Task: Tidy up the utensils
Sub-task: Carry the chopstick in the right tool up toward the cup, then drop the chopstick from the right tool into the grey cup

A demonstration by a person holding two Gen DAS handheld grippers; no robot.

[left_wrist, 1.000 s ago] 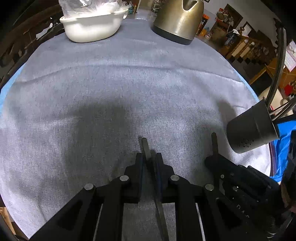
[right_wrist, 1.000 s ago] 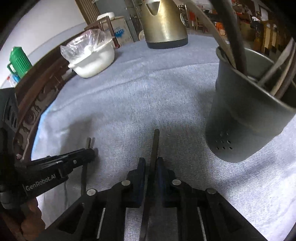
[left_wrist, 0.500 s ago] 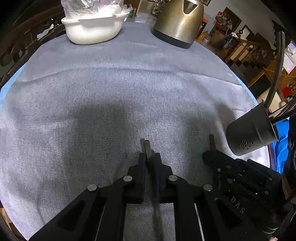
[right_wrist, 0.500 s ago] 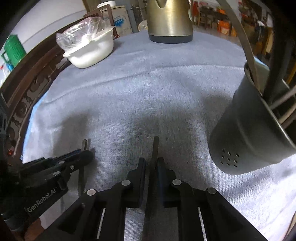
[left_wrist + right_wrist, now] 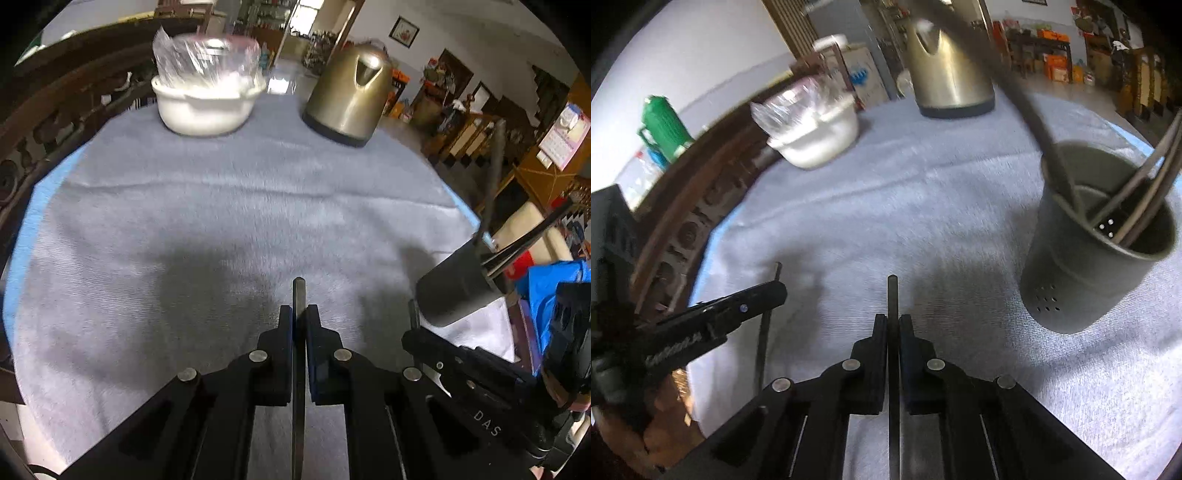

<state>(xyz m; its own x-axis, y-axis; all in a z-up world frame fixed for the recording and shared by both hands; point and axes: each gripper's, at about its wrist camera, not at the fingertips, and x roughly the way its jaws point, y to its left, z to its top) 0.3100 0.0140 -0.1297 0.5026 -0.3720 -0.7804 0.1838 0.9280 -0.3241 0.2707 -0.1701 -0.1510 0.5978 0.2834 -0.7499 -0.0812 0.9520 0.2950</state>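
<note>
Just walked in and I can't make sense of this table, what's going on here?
A person is tidying utensils with a handheld gripper in each hand. The left gripper is shut on one thin dark utensil, and the right gripper is shut on another. Both are held above the grey tablecloth. The dark utensil holder, already holding a few utensils, stands to the right. A white bowl and a metal kettle sit at the far side.

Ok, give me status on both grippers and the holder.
Left gripper shut on utensil. Right gripper shut on another. Holder upright, part full. Path clear.
</note>
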